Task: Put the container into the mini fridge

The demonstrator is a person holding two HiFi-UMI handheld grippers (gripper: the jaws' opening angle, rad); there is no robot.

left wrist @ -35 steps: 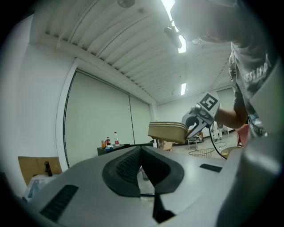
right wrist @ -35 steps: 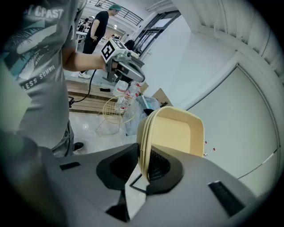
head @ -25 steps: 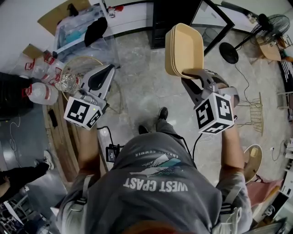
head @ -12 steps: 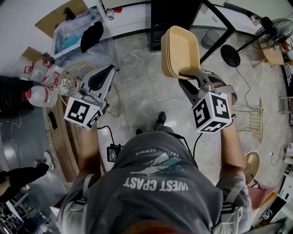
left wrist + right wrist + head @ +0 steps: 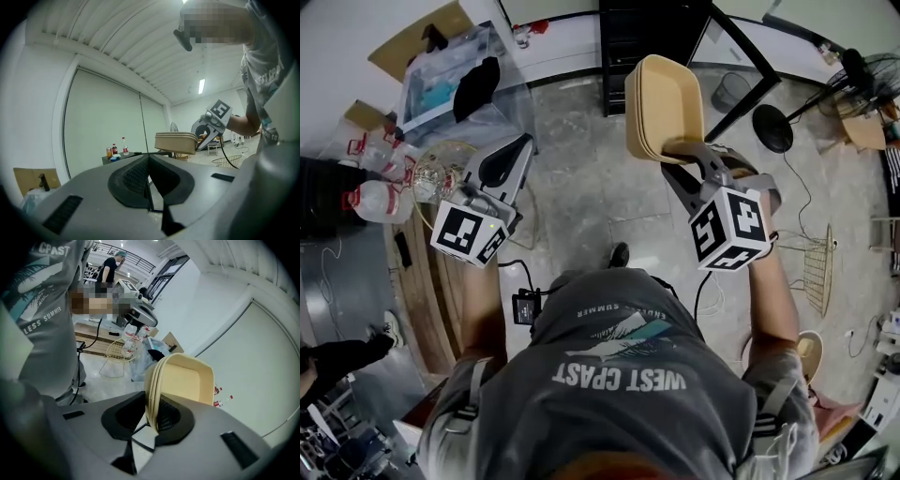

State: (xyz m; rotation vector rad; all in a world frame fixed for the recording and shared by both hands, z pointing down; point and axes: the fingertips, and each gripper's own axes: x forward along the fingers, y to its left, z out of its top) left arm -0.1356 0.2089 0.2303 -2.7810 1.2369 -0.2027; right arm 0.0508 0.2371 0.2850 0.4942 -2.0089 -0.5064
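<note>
Head view: container [image 5: 664, 103], tan, turned on edge, clamped by its rim in my right gripper [image 5: 673, 152] above the floor [image 5: 581, 187]. A dark cabinet [image 5: 642, 37] stands ahead, maybe the fridge. My left gripper [image 5: 520, 148] carries nothing.

Left gripper view: jaws together, nothing between them.

Right gripper view: jaws narrow, pinching the container's rim.

Step in hand, as I judge it: the carry. Next I need to reach the fridge and get its door open.

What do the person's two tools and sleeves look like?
Both the left tool and right tool are grey, wedge-shaped bodies with dark padded jaws. Each carries a white cube printed with black square markers, and a black cable trails from each. The person wears a grey short-sleeved T-shirt.
</note>
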